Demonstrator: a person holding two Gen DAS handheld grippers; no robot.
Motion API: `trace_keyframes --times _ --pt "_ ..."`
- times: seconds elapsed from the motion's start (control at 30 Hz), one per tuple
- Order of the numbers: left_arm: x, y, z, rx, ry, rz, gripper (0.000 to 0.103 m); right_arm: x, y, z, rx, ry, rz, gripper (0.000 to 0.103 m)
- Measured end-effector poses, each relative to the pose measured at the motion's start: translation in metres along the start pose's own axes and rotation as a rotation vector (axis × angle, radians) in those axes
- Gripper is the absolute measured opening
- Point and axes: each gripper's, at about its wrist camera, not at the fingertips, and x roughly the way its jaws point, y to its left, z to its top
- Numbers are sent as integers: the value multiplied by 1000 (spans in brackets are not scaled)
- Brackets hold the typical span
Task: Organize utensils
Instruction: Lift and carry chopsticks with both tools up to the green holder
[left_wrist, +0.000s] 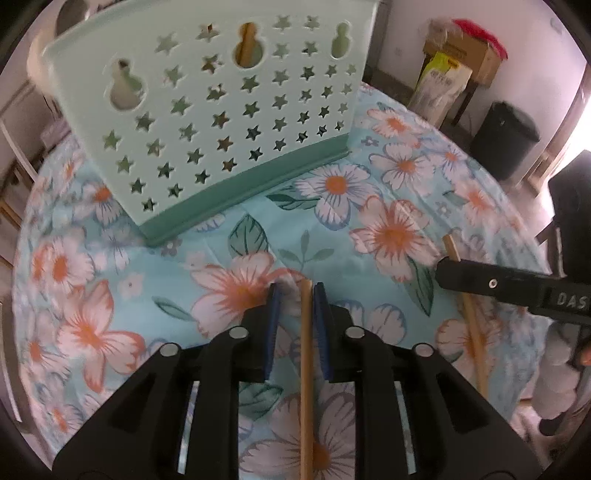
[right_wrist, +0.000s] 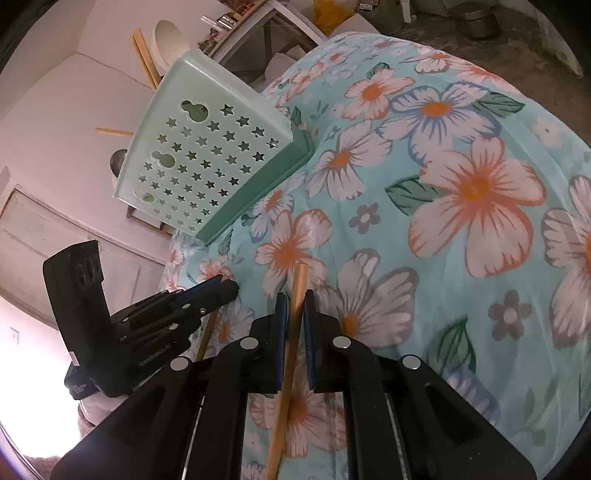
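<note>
A mint-green utensil holder (left_wrist: 221, 110) with star cut-outs stands on the floral tablecloth (left_wrist: 369, 206), ahead of my left gripper. It also shows in the right wrist view (right_wrist: 207, 155), with chopsticks (right_wrist: 146, 59) and a pale spoon (right_wrist: 168, 38) sticking out of its top. My left gripper (left_wrist: 297, 291) has a wooden chopstick (left_wrist: 306, 369) between its blue pads, lying against the right pad with a gap to the left pad. My right gripper (right_wrist: 294, 299) is closed around a second chopstick (right_wrist: 286, 369). The right gripper (left_wrist: 517, 291) also shows in the left wrist view with its chopstick (left_wrist: 472, 332).
In the left wrist view, cardboard boxes (left_wrist: 461, 62) and a black bin (left_wrist: 506, 136) stand beyond the table's far right edge. The left gripper (right_wrist: 177, 310) shows at the left of the right wrist view, close beside my right gripper.
</note>
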Motion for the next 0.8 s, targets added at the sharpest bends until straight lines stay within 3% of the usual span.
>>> trace_keyframes --times 0.07,0.2,0.37,0.6,0.8 --pt "0 -4 1 13 -6 27 5 0 8 -1 -1 -3 11 9" --pt "-9 -8 5 5 -30 51 5 -9 5 1 3 -19 46 8" --pt "-48 -6 17 -12 -113 68 5 -22 7 5 6 -46 98 8" --pt "-119 -1 34 -64 -271 43 5 -43 20 11 -26 -99 162 7" --pt "-191 8 51 -117 -473 20 5 -60 34 16 -49 -138 209 7"
